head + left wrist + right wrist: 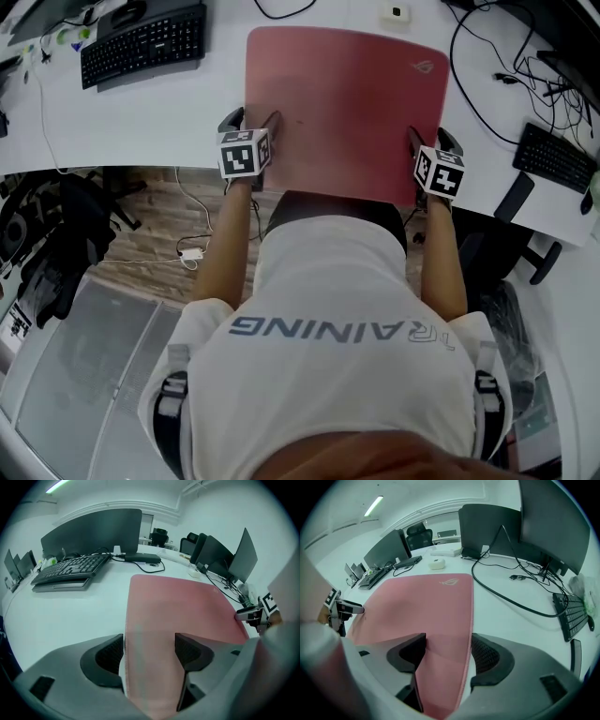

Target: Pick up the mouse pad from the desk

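Desk [169, 117] holds mouse pad [347, 103], edge perhaps behind shirt [328, 281].

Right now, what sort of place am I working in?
Probably a shared office: a long white desk with a black keyboard, monitors with trailing cables, and an office chair behind it.

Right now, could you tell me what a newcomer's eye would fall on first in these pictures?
The big pink mouse pad in the middle of the white desk catches the eye first. Next come the left tongs and right tongs at its near corners, each open and straddling a side edge of it. A black keyboard sits at the far left.
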`<state>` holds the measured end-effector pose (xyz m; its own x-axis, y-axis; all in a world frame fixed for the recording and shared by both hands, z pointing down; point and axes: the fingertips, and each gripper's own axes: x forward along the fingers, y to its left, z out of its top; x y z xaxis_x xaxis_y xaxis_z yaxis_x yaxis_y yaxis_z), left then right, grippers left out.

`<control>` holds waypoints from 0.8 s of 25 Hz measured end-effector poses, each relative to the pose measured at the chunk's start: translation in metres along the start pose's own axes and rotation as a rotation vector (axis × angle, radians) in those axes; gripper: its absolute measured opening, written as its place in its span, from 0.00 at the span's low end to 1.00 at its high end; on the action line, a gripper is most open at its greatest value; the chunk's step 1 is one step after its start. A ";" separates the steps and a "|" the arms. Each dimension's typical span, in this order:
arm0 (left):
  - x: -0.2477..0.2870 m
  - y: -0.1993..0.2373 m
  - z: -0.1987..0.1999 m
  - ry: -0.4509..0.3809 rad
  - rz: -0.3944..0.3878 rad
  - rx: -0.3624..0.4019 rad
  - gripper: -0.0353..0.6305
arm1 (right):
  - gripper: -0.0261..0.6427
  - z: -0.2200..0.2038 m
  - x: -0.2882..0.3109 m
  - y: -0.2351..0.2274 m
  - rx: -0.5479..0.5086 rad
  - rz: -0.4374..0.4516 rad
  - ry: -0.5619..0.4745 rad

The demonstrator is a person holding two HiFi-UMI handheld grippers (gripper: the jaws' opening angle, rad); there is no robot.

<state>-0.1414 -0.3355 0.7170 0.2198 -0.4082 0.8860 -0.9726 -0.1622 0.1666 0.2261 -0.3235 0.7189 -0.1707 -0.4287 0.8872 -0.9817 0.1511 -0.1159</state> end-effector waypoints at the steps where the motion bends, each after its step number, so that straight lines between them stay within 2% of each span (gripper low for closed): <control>1: 0.000 -0.001 0.000 0.006 0.008 0.000 0.56 | 0.52 0.000 0.000 0.000 0.003 -0.004 -0.001; 5: 0.003 -0.005 0.002 0.031 0.044 0.005 0.56 | 0.51 0.000 0.000 -0.001 0.005 -0.013 -0.008; 9: 0.002 -0.006 0.000 0.020 0.063 -0.002 0.56 | 0.47 0.000 0.000 0.002 0.006 -0.017 -0.021; 14: 0.000 -0.014 0.001 0.012 0.064 0.014 0.44 | 0.41 0.000 -0.001 0.007 0.008 -0.014 -0.027; 16: -0.004 -0.015 0.002 0.006 0.059 0.019 0.41 | 0.36 0.000 -0.002 0.011 -0.002 -0.005 -0.034; 20: -0.015 -0.023 0.006 -0.030 0.045 0.038 0.30 | 0.19 0.005 -0.013 0.025 -0.020 -0.005 -0.099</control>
<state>-0.1215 -0.3308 0.6971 0.1787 -0.4426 0.8787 -0.9781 -0.1766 0.1100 0.2037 -0.3189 0.7027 -0.1741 -0.5150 0.8393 -0.9809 0.1658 -0.1018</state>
